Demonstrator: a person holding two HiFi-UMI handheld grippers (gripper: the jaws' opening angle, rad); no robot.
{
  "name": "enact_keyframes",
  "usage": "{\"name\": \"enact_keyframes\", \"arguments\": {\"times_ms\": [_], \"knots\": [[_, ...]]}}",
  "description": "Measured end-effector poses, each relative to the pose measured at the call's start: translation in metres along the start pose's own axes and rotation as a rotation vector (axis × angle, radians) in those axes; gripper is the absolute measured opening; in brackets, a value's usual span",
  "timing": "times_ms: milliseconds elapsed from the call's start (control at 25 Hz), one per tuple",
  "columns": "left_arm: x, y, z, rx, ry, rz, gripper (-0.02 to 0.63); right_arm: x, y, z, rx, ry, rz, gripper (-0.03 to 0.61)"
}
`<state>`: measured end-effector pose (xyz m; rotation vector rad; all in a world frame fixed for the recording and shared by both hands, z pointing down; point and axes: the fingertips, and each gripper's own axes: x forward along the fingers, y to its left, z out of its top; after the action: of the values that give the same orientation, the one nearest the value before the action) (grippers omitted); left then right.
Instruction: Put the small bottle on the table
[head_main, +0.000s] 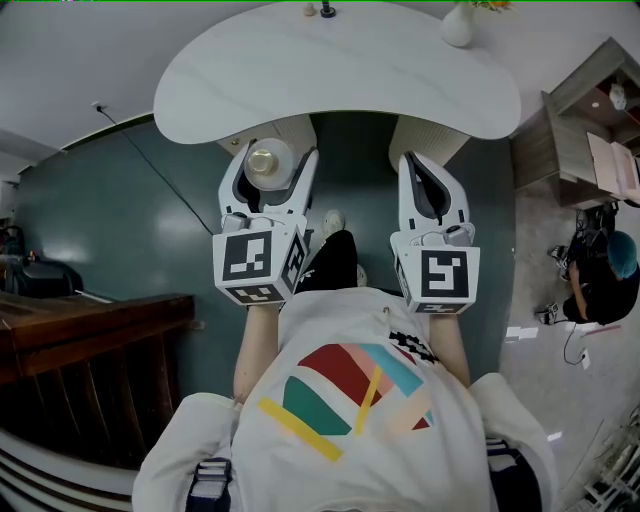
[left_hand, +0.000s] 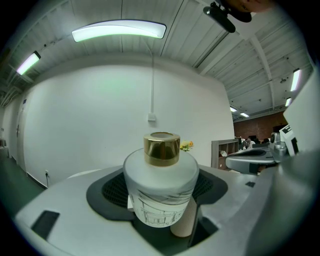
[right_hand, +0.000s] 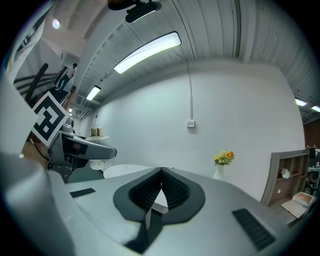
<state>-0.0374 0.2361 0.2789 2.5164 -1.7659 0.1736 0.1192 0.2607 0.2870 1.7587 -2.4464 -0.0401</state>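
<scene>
Gold-capped and white, the small bottle (left_hand: 160, 187) is clamped in the left gripper (head_main: 270, 160), whose jaws are parted only by the bottle's width and are pressed against its sides. In the left gripper view the bottle fills the lower middle of the frame and is seen upright, with its cap uppermost. In the head view it is found left of centre, just short of the near rim of the white table (head_main: 340, 70), which spans the upper part of the frame. No contact between bottle and table top is shown.

The right gripper (head_main: 420, 168) is held right of centre, level with the left one. Its jaws are brought fully together and nothing is held between them. A vase (head_main: 458, 25) is set at the upper right of the table, well apart from both grippers.

The step in hand is judged to be the carry towards the table, with the placing not yet done. For the next move, the bottle would need to be brought forward over a bare part of the table top, kept upright, lowered until its base is seated, and only then released by parting the left jaws.
</scene>
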Motion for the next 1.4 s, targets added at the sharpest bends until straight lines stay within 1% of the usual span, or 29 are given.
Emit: {"name": "enact_keyframes", "arguments": {"times_ms": [160,360,640,800,1160,1400], "knots": [[0.004,0.000,0.007,-0.001,-0.028,-0.003,0.337,0.001,-0.003,0.003,-0.026,-0.012,-0.004,0.012],[0.013,0.001,0.011,0.000,-0.045,-0.008,0.337,0.011,-0.010,0.014,-0.032,-0.041,-0.011,0.012],[0.025,0.016,0.013,-0.011,-0.058,0.011,0.337,0.035,-0.004,0.015,-0.033,-0.039,0.034,0.012],[0.034,0.030,0.017,-0.013,-0.065,0.023,0.337,0.053,0.004,0.016,-0.014,-0.036,0.060,0.012],[0.068,0.055,0.020,-0.017,-0.068,0.018,0.337,0.097,0.011,0.011,-0.020,-0.002,0.082,0.012],[0.105,0.071,0.017,-0.020,-0.067,0.004,0.337,0.136,0.004,0.004,-0.028,0.013,0.076,0.012]]}}
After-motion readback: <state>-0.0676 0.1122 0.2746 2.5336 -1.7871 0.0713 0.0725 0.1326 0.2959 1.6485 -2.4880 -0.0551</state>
